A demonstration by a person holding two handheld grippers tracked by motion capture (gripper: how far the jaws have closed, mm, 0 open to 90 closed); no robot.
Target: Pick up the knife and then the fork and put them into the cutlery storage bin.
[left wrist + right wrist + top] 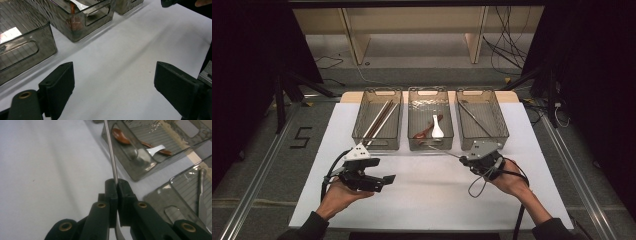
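My right gripper is shut on a thin metal utensil. Its slim shaft sticks out past the jaws toward the front of the middle bin, and a flatter part shows below the pads. My left gripper hovers over the white table with its jaws wide open and nothing between them. The middle bin holds a white spoon and a brown spoon.
The left clear bin holds long chopsticks. The right bin holds a metal utensil. The three bins stand in a row at the table's far side.
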